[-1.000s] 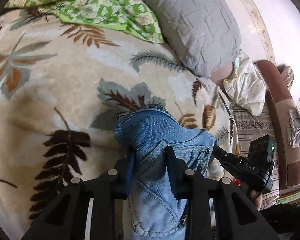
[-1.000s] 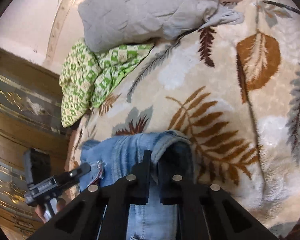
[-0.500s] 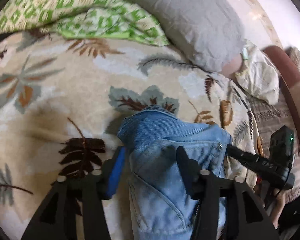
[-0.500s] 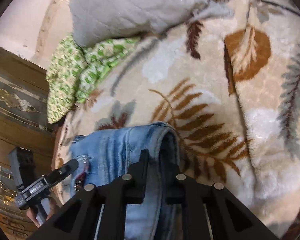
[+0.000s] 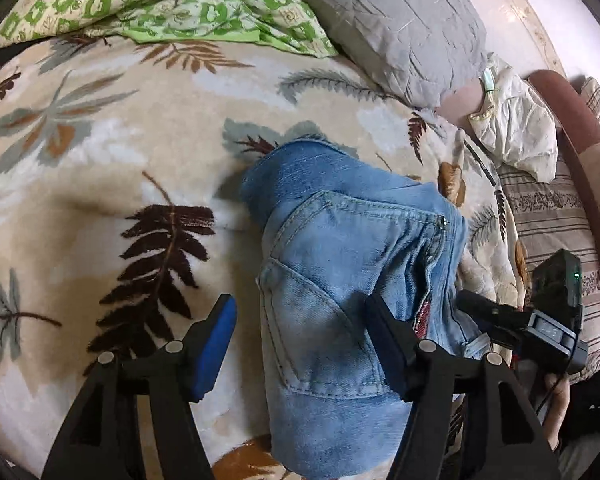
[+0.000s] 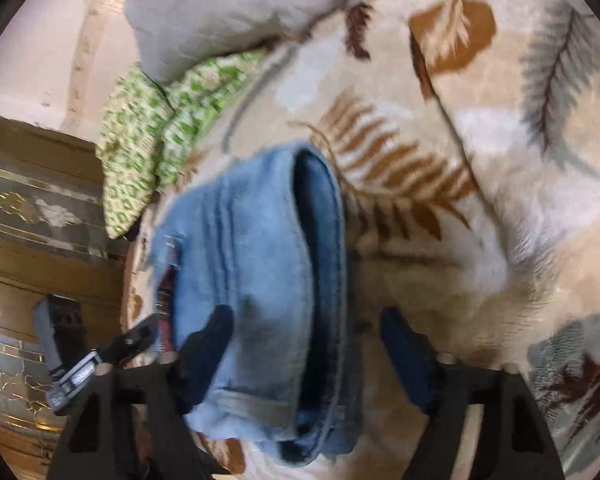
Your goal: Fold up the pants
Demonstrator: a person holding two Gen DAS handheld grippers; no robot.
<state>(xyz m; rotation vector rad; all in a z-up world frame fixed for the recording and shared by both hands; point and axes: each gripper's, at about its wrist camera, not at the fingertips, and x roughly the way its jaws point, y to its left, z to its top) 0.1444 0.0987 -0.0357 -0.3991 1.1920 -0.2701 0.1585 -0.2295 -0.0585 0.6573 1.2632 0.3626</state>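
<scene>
Light blue jeans (image 5: 340, 264), folded into a short bundle with a back pocket on top, lie on a beige blanket (image 5: 100, 200) with a leaf pattern. My left gripper (image 5: 300, 340) stands over the near end of the bundle with its jaws opening. Its blue pad (image 5: 216, 340) is clear of the denim and the other finger rests above it. In the right wrist view the jeans (image 6: 252, 260) show their folded edge. My right gripper (image 6: 308, 336) straddles that edge, jaws opening, neither pad pressing on the cloth.
A grey pillow (image 5: 400, 20) and a green checked cloth (image 5: 160, 0) lie at the far side of the bed. A crumpled white cloth (image 5: 516, 136) and a striped cushion (image 5: 548, 216) sit to the right. Carved wooden panelling (image 6: 32, 220) stands beyond the bed's edge.
Both grippers were shut on the jeans and have opened, letting the denim go. The bundle now rests on the blanket, and both grippers have drawn back a little.
</scene>
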